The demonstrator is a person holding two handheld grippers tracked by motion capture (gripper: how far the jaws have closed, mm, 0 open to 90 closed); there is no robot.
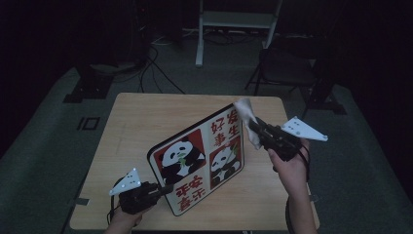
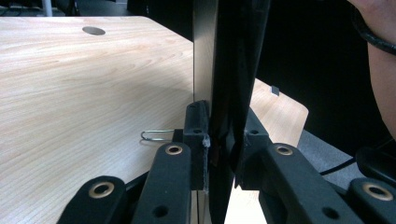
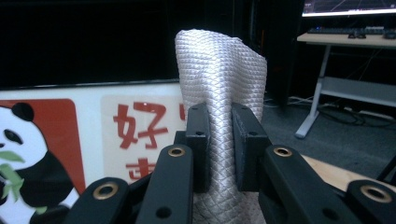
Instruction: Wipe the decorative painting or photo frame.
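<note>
I've got the panda board [image 1: 197, 161] standing on edge across the middle of the table [image 1: 136, 122], tilted back, its lower corner near the front edge. My left gripper [image 1: 163, 189] clamps that lower corner (jaws pressed on both faces of the panel). My right gripper [image 1: 254, 127] pinches a white cloth [image 1: 247, 119], touching the board's upper corner toward the table's far right corner.

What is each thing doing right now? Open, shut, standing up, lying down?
left gripper: shut on the panda board's edge.
right gripper: shut on the white cloth.
panda board: propped upright on the table, tilted.
white cloth: bunched, held at the board's top corner.
table: bare wood, board resting on it.
</note>
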